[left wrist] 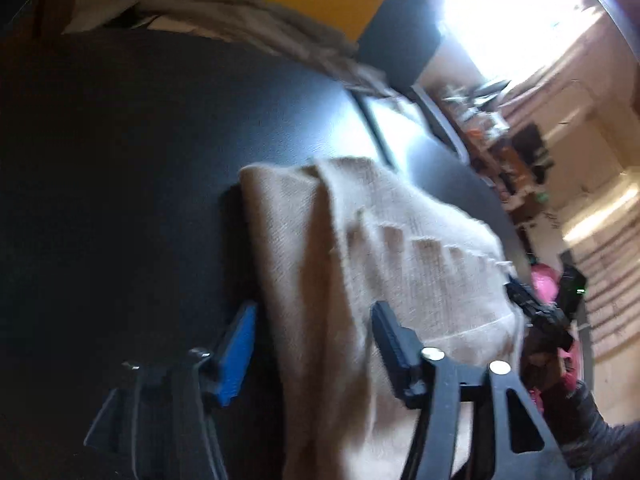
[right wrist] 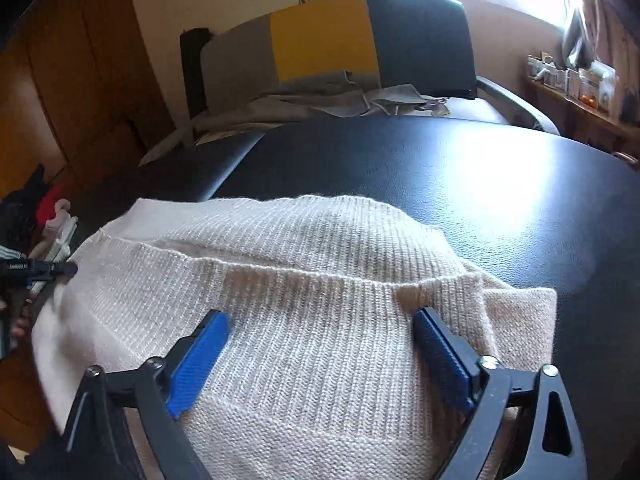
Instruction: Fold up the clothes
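A cream knitted sweater [right wrist: 304, 288] lies folded on a black table [right wrist: 480, 184]. My right gripper [right wrist: 320, 320] is open, its blue-padded fingers [right wrist: 200, 356] spread over the sweater's ribbed part, just above it. In the left wrist view the same sweater [left wrist: 360, 248] lies between the open fingers of my left gripper [left wrist: 316, 320], at the sweater's edge; the view is blurred. The right gripper [left wrist: 540, 312] shows at the sweater's far side. The left gripper's tip [right wrist: 36, 270] shows at the sweater's left edge in the right wrist view.
A black chair [right wrist: 420, 40] with a yellow and grey cushion [right wrist: 320, 36] and grey cloth [right wrist: 320, 100] stands behind the table. Clothes [right wrist: 44, 208] lie at the left. A cluttered shelf [right wrist: 580, 80] stands under a bright window at the right.
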The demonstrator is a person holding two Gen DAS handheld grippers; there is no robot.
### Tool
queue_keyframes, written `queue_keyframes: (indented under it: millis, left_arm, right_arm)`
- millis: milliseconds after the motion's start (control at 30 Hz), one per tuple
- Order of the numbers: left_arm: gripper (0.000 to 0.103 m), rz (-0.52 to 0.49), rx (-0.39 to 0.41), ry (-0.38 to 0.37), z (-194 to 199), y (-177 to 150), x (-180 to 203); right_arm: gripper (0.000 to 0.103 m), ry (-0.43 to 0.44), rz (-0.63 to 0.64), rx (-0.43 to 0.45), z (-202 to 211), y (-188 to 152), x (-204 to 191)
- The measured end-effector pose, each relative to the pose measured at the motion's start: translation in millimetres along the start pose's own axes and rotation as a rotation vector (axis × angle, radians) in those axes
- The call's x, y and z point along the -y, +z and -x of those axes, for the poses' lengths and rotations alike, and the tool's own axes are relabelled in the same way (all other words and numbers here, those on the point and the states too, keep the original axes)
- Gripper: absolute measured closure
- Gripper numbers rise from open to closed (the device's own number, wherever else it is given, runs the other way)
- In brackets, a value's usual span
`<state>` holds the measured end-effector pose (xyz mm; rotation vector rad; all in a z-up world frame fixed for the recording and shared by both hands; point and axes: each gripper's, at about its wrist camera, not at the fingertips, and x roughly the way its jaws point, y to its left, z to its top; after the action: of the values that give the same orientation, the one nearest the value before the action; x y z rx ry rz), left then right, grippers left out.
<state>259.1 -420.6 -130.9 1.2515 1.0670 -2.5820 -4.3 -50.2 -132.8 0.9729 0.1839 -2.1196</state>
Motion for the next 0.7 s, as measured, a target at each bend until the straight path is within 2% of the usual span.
queue_keyframes:
  millis: [67, 133, 167, 200, 300, 433, 567, 633, 700]
  left_arm:
    - [0.017, -0.007, -0.01, -0.037, -4, 3, 2]
    - [0.02, -0.01, -0.032, -0.051, -8, 6, 3]
    - [0.045, 0.01, -0.04, -0.051, -10, 6, 1]
    - [0.087, 0.03, -0.049, -0.052, -11, 7, -1]
    - [0.088, 0.118, -0.034, -0.063, -13, 10, -10]
    - [0.09, 0.107, -0.021, 0.021, -7, 20, -7]
    - [0.091, 0.094, 0.021, 0.094, 17, 44, -6]
    - [0.091, 0.087, 0.035, 0.13, 32, 56, -4]
    - [0.091, 0.09, 0.041, 0.154, 48, 67, -1]
  right_arm:
    - [0.0, 0.005, 0.011, -0.002, -2, 0, -2]
    - [0.0, 0.012, 0.013, -0.002, -3, 0, -2]
    - [0.0, 0.022, 0.019, -0.009, -2, 1, -3]
    - [0.0, 0.032, 0.024, -0.015, -1, 2, -4]
    - [0.0, 0.062, 0.042, -0.035, 1, 6, -7]
    - [0.0, 0.102, 0.065, -0.061, 4, 10, -11]
    - [0.002, 0.142, 0.087, -0.087, 7, 15, -15]
    - [0.017, 0.165, 0.106, -0.104, 9, 17, -17]
    - [0.042, 0.205, 0.173, -0.149, 12, 18, -25]
